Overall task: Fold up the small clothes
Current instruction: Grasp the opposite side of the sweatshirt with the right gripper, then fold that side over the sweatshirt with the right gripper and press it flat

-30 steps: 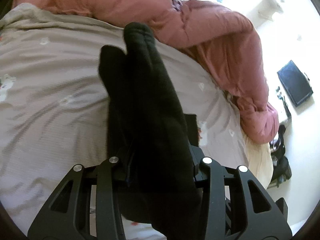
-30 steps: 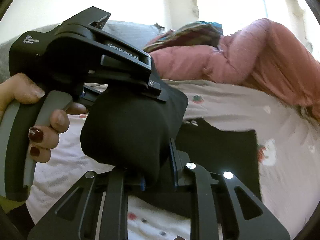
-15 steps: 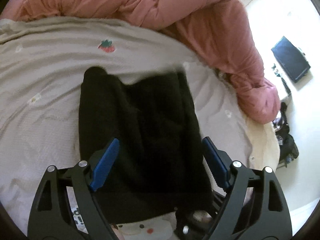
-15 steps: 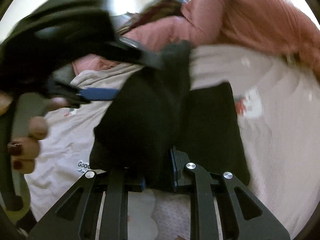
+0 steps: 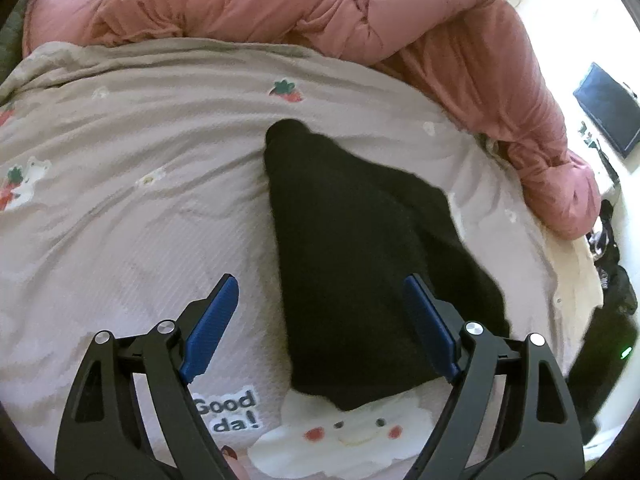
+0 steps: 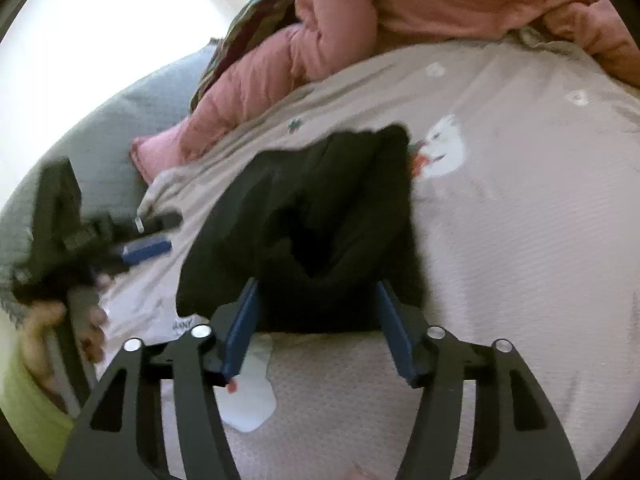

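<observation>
A small black garment (image 5: 360,256) lies folded on the pale printed bedsheet (image 5: 140,208). My left gripper (image 5: 320,308) is open, its blue pads (image 5: 212,312) spread, with the garment's near part between the right pad and the middle. In the right wrist view the same black garment (image 6: 320,216) lies bunched just beyond my right gripper (image 6: 318,312), which is open with its near edge between the blue pads (image 6: 242,320). The left gripper (image 6: 132,240) shows blurred at the left of that view, held by a hand.
A pink quilt (image 5: 360,16) is heaped along the far side of the bed and down its right side. A grey pillow (image 6: 100,128) and striped cloth (image 6: 256,12) lie at the head. A dark screen (image 5: 608,108) stands on the floor to the right.
Both grippers have let go of the black garment and opened. It has dropped from hanging in the jaws to lying on the sheet. The left gripper has drawn away to the left.
</observation>
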The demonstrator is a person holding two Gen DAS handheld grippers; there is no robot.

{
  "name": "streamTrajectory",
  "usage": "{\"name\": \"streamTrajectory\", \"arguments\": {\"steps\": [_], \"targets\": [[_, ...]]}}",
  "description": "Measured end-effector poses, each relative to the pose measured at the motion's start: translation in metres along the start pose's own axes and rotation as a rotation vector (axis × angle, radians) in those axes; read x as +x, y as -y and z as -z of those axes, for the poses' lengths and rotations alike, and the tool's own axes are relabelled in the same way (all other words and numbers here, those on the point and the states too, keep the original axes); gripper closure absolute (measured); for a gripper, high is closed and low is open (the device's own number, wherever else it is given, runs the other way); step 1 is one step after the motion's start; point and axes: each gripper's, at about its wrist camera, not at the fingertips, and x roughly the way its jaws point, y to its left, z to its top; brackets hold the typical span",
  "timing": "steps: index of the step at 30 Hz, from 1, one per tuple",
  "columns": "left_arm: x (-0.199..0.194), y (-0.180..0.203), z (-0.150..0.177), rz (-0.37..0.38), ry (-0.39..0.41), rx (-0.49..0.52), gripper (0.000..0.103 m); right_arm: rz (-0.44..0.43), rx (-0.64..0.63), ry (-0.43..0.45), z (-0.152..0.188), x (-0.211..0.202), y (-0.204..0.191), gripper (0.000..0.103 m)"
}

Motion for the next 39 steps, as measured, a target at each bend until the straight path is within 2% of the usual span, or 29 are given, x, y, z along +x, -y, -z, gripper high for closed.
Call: {"name": "streamTrajectory", "arguments": {"steps": [4,7,9,12,14,18,21,22,24,25,27,30,34,37,39], "targets": [[0.005,0.003,0.005,-0.024,-0.01,0.035,0.027,0.027,0.012,0.054,-0.023,-0.018,0.006,0.041],[0.014,0.013,0.011,-0.068,-0.028,0.095,0.027,0.037,0.002,0.027,-0.05,-0.008,0.007,0.041],[0.02,0.017,0.017,-0.067,-0.043,0.111,0.027,0.003,0.016,-0.003,-0.071,0.008,0.008,0.041],[0.021,0.019,0.021,-0.068,-0.044,0.116,0.027,0.036,0.033,-0.056,-0.099,0.04,0.013,0.039],[0.021,0.019,0.02,-0.068,-0.041,0.118,0.027,0.103,0.053,-0.116,-0.112,0.068,0.023,0.036],[0.021,0.018,0.021,-0.063,-0.041,0.115,0.027,0.125,0.114,-0.174,-0.123,0.1,0.037,0.036],[0.022,0.017,0.022,-0.057,-0.037,0.107,0.026,0.148,0.095,-0.189,-0.128,0.114,0.038,0.036],[0.022,0.017,0.022,-0.056,-0.037,0.106,0.026,0.161,0.085,-0.198,-0.128,0.118,0.038,0.039],[0.021,0.016,0.023,-0.053,-0.034,0.103,0.026,0.154,0.065,-0.217,-0.126,0.123,0.036,0.07],[0.02,0.016,0.024,-0.054,-0.033,0.103,0.026,0.15,0.037,-0.216,-0.125,0.123,0.031,0.072],[0.019,0.017,0.024,-0.059,-0.026,0.106,0.026,0.171,-0.057,-0.174,-0.125,0.117,0.014,0.087],[0.017,0.02,0.026,-0.072,-0.016,0.12,0.026,0.087,-0.142,-0.083,-0.13,0.101,-0.011,0.088],[0.019,0.021,0.028,-0.081,-0.019,0.125,0.026,0.015,-0.225,-0.013,-0.138,0.091,-0.028,0.088],[0.023,0.023,0.029,-0.079,-0.034,0.126,0.026,0.071,-0.262,-0.018,-0.139,0.101,-0.019,0.088],[0.025,0.023,0.031,-0.07,-0.043,0.126,0.026,0.161,-0.227,-0.085,-0.132,0.117,0.001,0.088]]}}
